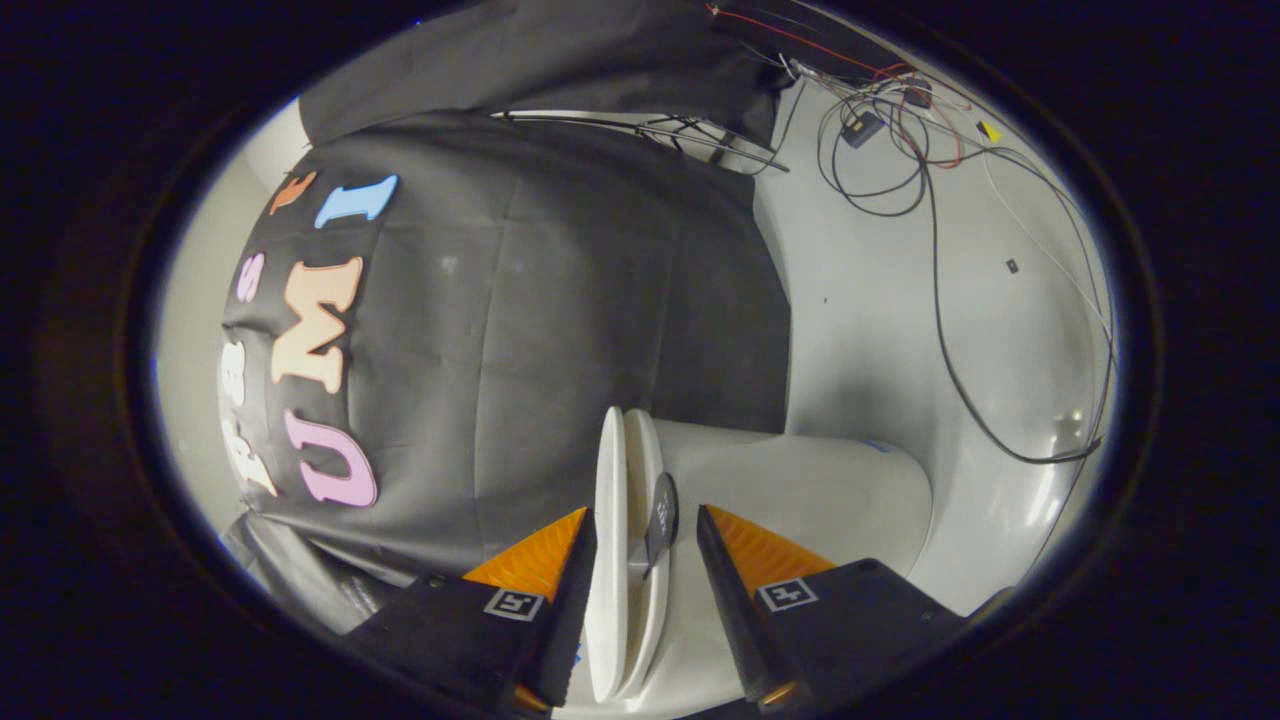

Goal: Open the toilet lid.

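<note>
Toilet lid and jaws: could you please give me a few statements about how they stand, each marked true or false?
1. The toilet lid edge lies between the jaws of the gripper. True.
2. The jaws are shut tight with nothing between them. False: they stand apart around the lid edge.
3. Loose cables trail over the white surface beyond the toilet. True.
4. A hand rests on the lid. False: none is there.

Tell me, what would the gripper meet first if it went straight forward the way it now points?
The toilet lid: its edge already stands between the open gripper fingers. Beyond it probably comes the black cloth wall; depth is unclear.
</note>
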Demonstrator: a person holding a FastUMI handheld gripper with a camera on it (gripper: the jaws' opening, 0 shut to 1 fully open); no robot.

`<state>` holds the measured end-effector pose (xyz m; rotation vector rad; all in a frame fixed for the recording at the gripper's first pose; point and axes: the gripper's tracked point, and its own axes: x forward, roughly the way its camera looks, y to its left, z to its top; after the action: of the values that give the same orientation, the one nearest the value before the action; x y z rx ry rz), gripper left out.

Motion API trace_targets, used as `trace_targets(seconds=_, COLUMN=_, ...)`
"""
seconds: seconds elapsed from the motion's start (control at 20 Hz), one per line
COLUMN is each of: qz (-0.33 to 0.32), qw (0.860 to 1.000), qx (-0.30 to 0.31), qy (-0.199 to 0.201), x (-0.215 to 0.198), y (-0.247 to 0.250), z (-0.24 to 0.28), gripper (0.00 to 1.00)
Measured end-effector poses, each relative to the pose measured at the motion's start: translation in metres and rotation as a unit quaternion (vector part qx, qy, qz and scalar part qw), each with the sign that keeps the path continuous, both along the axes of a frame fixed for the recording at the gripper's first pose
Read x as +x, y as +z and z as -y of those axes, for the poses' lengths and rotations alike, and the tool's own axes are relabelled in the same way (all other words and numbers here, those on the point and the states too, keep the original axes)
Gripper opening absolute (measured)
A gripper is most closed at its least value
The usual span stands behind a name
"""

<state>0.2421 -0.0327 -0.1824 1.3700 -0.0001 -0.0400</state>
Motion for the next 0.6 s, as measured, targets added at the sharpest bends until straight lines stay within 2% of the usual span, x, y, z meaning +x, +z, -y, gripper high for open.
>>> trace_targets(seconds=0.2, qz=0.009, qw=1.000, qx=0.014, qy=-0.001, x=0.012, y=0.003, z=0.008, gripper=0.55)
trace_targets(seconds=0.6, qz=0.005, qw=0.998, qx=0.053, qy=0.012, x=0.020, y=-0.001, z=0.008, gripper=0.10)
